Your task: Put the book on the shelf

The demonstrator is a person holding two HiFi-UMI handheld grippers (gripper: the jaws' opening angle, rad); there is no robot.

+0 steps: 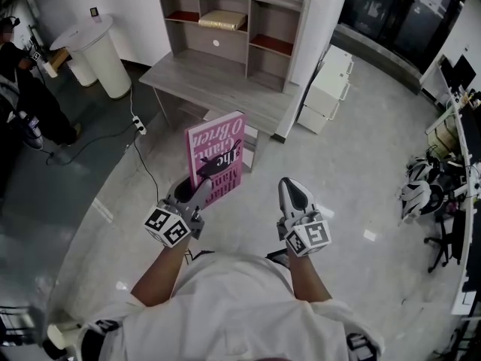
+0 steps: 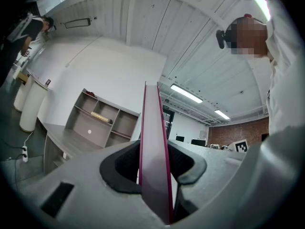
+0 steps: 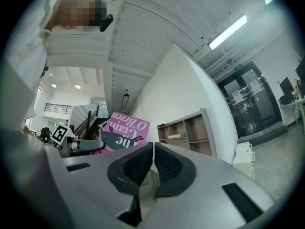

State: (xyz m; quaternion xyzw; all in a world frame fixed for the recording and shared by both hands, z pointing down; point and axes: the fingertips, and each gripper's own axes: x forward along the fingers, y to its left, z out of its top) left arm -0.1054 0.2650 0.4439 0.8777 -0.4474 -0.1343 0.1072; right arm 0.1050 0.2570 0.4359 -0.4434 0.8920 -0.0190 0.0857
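A pink book with black lettering stands upright in my left gripper, well above the floor. In the left gripper view the book's edge runs between the two pads, which press on it from both sides. My right gripper hangs beside it on the right, shut with nothing in it; its pads meet tip to tip. The grey shelf unit on a desk stands ahead across the floor, some way off. The book's cover shows in the right gripper view, left of the shelf unit.
A tan book lies in the shelf's upper middle compartment. White drawer cabinets stand right of the desk. A round white table and a person are at the far left. A cable and power strip lie on the floor.
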